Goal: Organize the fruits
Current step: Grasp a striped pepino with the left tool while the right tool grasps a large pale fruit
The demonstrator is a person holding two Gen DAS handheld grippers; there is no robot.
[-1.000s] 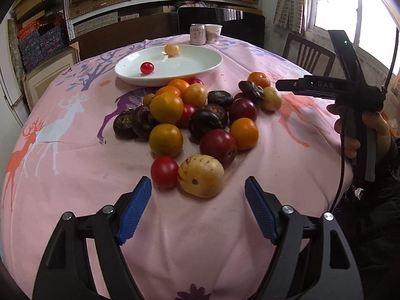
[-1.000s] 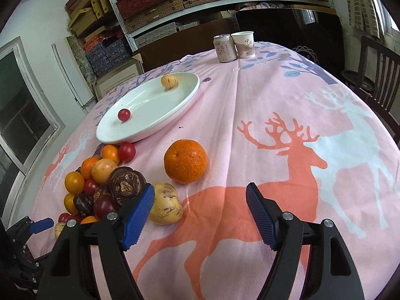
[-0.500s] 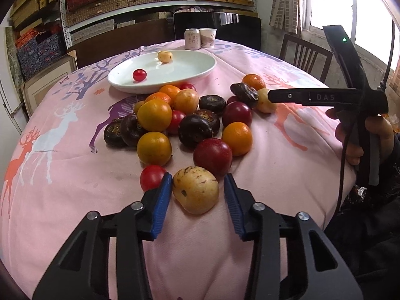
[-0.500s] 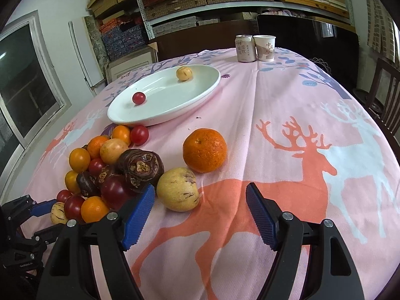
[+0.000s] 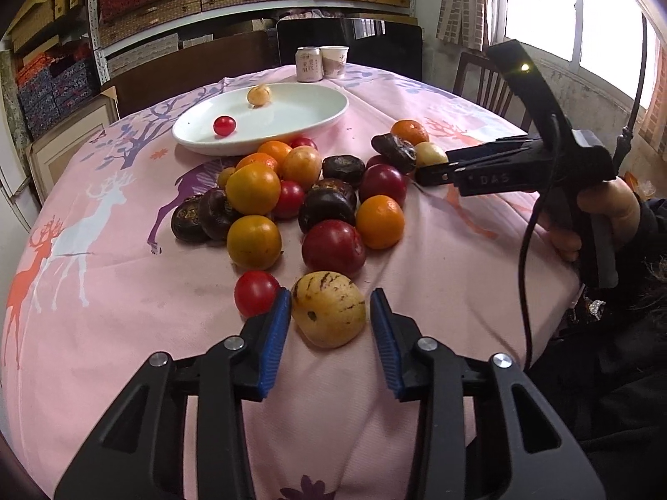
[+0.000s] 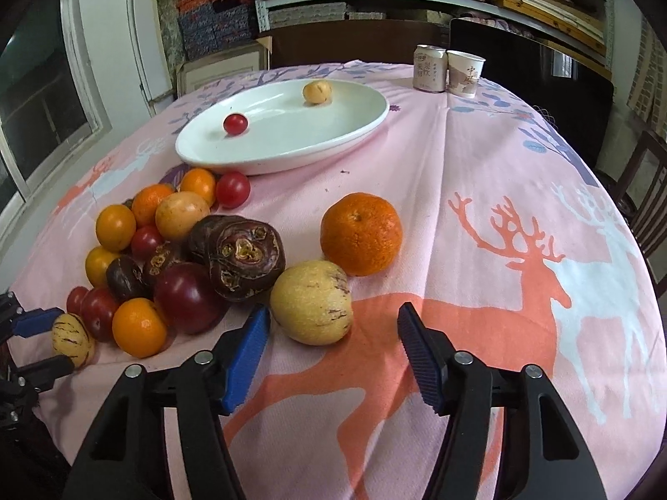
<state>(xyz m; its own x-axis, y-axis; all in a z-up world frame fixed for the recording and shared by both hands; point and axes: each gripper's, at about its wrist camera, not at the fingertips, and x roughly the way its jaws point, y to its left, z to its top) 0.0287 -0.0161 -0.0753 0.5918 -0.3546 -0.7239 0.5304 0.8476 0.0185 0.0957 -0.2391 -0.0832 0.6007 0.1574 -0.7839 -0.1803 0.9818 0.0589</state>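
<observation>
A pile of red, orange, yellow and dark fruits (image 5: 300, 200) lies on the pink tablecloth before a white oval plate (image 5: 292, 125). The plate holds a cherry tomato (image 5: 224, 125) and a small yellow fruit (image 5: 258, 95). My left gripper (image 5: 329, 325) has its blue pads on both sides of a yellow striped melon (image 5: 329, 312), touching or nearly touching it; the melon rests on the cloth. My right gripper (image 6: 333, 346) is open, its tips just short of another pale yellow melon (image 6: 312, 302), beside a tangerine (image 6: 361, 239). The left-hand melon also shows in the right wrist view (image 6: 71, 339).
A drink can (image 6: 429, 67) and a paper cup (image 6: 465, 73) stand at the table's far edge. Chairs (image 5: 483, 83) stand behind and to the right. Shelves with boxes fill the back wall. The table's near edge drops off just under both grippers.
My left gripper has moved forward and narrowed around the striped melon. My right gripper has come closer to the pale melon and its jaws have narrowed a little.
</observation>
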